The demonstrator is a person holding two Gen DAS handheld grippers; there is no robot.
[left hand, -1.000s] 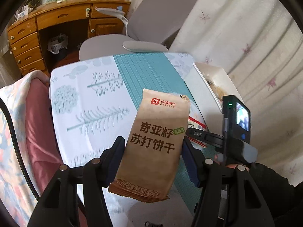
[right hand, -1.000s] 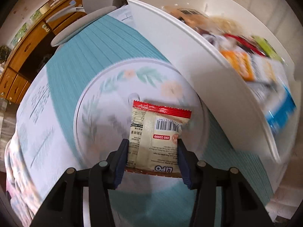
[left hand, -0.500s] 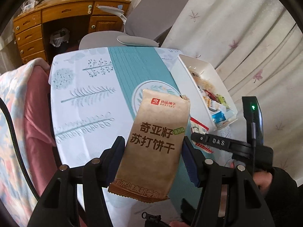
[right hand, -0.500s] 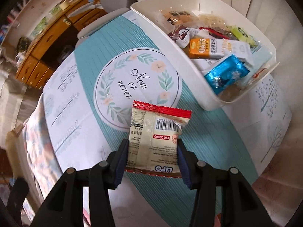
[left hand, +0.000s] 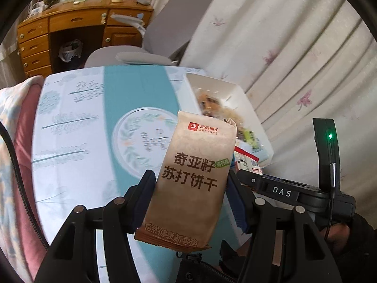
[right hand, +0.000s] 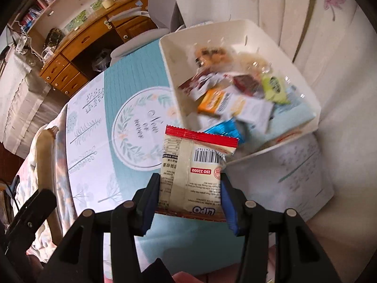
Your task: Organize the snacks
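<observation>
My left gripper (left hand: 190, 195) is shut on a brown Bestore soda cracker packet (left hand: 193, 179), held upright above the table. My right gripper (right hand: 188, 195) is shut on a cream Lipo packet with a red top edge (right hand: 195, 165), held in the air near the front corner of the white bin (right hand: 235, 27). The bin holds several snack packets and stands at the table's right side by the curtain; it also shows in the left wrist view (left hand: 226, 87). The right gripper's body (left hand: 282, 191) shows to the right in the left wrist view.
The table has a teal and white cloth with a round wreath print (right hand: 141, 127). A grey chair (left hand: 165, 35) and a wooden desk (left hand: 70, 28) stand beyond the table. A pale curtain (left hand: 294, 59) hangs on the right. Bedding (right hand: 42, 155) lies to the left.
Both grippers have risen and pulled back from the table with their packets. More of the bin and room is in view. The right gripper has swung towards the bin.
</observation>
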